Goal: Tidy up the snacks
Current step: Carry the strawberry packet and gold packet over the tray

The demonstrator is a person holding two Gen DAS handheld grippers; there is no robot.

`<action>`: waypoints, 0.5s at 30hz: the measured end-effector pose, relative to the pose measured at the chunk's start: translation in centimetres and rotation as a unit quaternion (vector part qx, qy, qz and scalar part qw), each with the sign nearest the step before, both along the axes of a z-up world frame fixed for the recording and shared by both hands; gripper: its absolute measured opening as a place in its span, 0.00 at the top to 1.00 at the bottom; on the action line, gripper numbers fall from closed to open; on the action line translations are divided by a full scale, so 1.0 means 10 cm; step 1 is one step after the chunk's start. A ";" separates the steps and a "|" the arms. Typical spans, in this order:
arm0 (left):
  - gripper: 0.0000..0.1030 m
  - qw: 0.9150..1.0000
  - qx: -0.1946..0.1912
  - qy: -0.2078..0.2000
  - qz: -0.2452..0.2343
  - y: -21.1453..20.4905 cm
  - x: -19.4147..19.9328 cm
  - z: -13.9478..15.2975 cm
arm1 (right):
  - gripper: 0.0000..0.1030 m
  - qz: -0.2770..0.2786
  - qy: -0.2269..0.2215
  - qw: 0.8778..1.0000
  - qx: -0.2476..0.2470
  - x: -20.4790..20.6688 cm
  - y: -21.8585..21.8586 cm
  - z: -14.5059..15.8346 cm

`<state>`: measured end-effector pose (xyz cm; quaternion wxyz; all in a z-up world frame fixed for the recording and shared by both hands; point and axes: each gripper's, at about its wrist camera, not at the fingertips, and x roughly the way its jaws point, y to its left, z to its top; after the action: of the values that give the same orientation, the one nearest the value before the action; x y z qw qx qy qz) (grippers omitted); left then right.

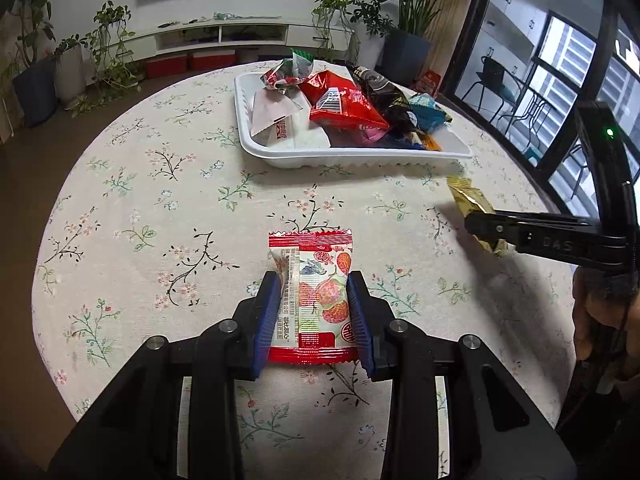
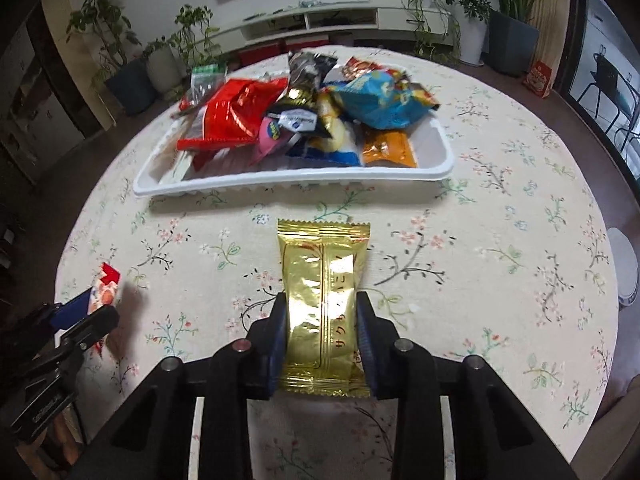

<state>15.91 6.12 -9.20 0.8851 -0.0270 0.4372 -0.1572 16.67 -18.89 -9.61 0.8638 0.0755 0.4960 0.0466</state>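
Observation:
My left gripper (image 1: 315,280) is shut on a red-and-white snack packet with fruit print (image 1: 314,292), held over the floral tablecloth. My right gripper (image 2: 322,300) is shut on a gold foil snack packet (image 2: 324,300). Each also shows in the other's view: the right gripper with the gold packet (image 1: 476,210) at the right, the left gripper with the red packet (image 2: 105,288) at the left. A white tray (image 1: 360,156) holds several snack bags at the table's far side; it also shows in the right wrist view (image 2: 280,182).
The round table has a floral cloth (image 1: 160,200). Beyond it are potted plants (image 1: 108,52), a white TV shelf (image 1: 240,34) and glass doors (image 1: 560,60) at the right. A white round object (image 2: 624,268) stands off the table's right edge.

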 end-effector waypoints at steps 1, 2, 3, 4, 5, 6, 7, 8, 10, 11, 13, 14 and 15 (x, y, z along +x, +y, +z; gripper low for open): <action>0.69 1.000 -0.005 -0.001 0.000 0.00 0.00 0.01 | 0.67 -0.007 -0.005 1.000 0.009 -0.04 -0.08 0.04; 0.69 1.000 -0.006 -0.002 0.001 0.01 0.00 0.03 | 0.67 -0.013 -0.011 1.000 0.015 -0.08 -0.17 0.08; 0.69 1.000 -0.006 -0.004 0.003 0.01 0.00 0.05 | 0.67 -0.018 -0.015 1.000 0.020 -0.08 -0.22 0.13; 0.69 1.000 -0.012 -0.007 0.004 0.02 0.02 0.09 | 0.67 -0.021 -0.019 0.999 0.026 -0.08 -0.29 0.17; 0.69 1.000 -0.022 -0.008 0.005 0.03 0.03 0.13 | 0.67 -0.024 -0.024 0.999 0.030 -0.08 -0.37 0.22; 0.69 0.999 -0.032 -0.010 0.007 0.04 0.07 0.18 | 0.67 -0.027 -0.031 0.999 0.032 -0.06 -0.45 0.29; 0.69 0.999 -0.035 -0.014 0.009 0.04 0.10 0.24 | 0.67 -0.029 -0.038 0.998 0.034 -0.03 -0.49 0.37; 0.69 0.999 -0.034 -0.017 0.011 0.04 0.15 0.29 | 0.67 -0.030 -0.044 0.998 0.036 0.01 -0.50 0.45; 0.69 0.999 -0.037 -0.022 0.014 0.02 0.30 0.41 | 0.67 -0.028 -0.060 0.997 0.036 0.12 -0.54 0.64; 0.69 0.999 -0.041 -0.024 0.015 0.00 0.39 0.49 | 0.67 -0.024 -0.070 0.997 0.032 0.19 -0.54 0.75; 0.69 0.999 -0.039 -0.034 0.015 -0.05 0.58 0.64 | 0.67 -0.015 -0.088 0.996 0.026 0.34 -0.50 0.92; 0.69 0.999 -0.035 -0.039 0.016 -0.09 0.70 0.72 | 0.67 -0.010 -0.099 0.995 0.023 0.43 -0.48 1.03; 0.69 0.998 -0.032 -0.043 0.016 -0.13 0.84 0.80 | 0.67 -0.006 -0.107 0.994 0.021 0.51 -0.44 1.12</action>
<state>24.29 4.82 -1.22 0.9042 -0.0559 0.3928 -0.1581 21.75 -23.34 1.54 0.9104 0.0911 0.3991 0.0598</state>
